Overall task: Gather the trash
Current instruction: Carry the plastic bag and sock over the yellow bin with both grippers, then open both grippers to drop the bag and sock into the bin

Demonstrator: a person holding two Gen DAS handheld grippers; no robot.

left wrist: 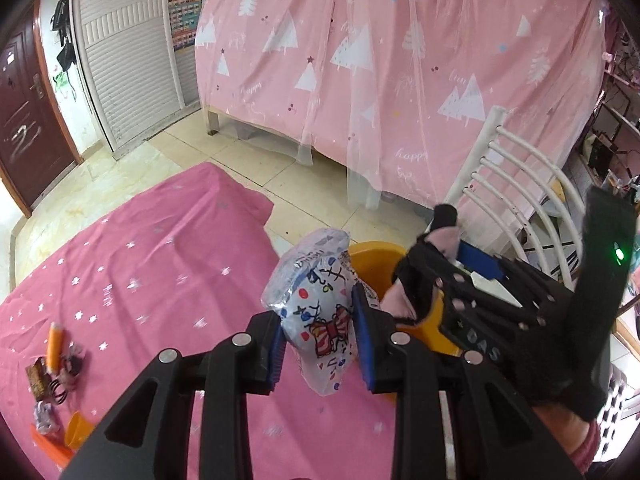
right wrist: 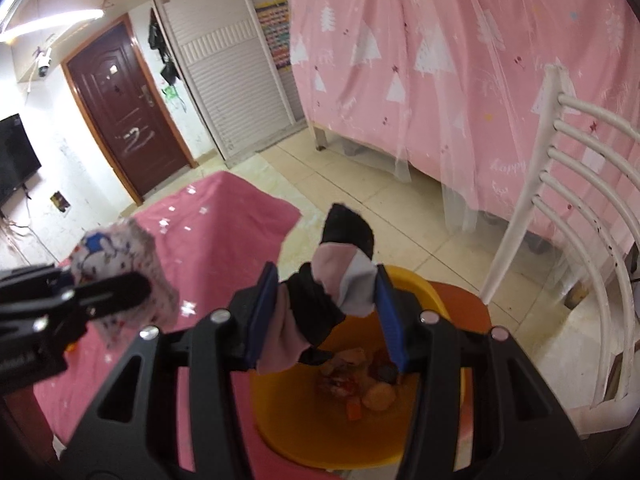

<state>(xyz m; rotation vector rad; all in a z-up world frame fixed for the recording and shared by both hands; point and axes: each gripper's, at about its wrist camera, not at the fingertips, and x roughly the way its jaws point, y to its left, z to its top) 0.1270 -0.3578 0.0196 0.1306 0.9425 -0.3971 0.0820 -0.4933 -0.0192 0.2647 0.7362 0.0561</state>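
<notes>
My left gripper (left wrist: 320,340) is shut on a crumpled white wrapper (left wrist: 316,304) printed with coloured cartoons, held above the pink-clothed table's right edge. The same wrapper (right wrist: 120,268) shows at the left of the right wrist view, in the left gripper (right wrist: 100,296). My right gripper (right wrist: 324,316) is shut on a black, pink and white sock-like cloth (right wrist: 340,280), directly over a yellow bin (right wrist: 280,420). That bin (left wrist: 372,256) sits just past the wrapper, with the right gripper (left wrist: 436,272) and its cloth (left wrist: 424,256) above it. Scraps (right wrist: 360,380) lie on the bin's floor.
Small litter (left wrist: 56,368) lies at the near left of the pink tablecloth (left wrist: 140,264), with an orange tube (left wrist: 54,346). A white slatted chair (right wrist: 580,220) stands right of the bin. A pink curtained bed (right wrist: 460,60) is behind, across tiled floor (right wrist: 380,200).
</notes>
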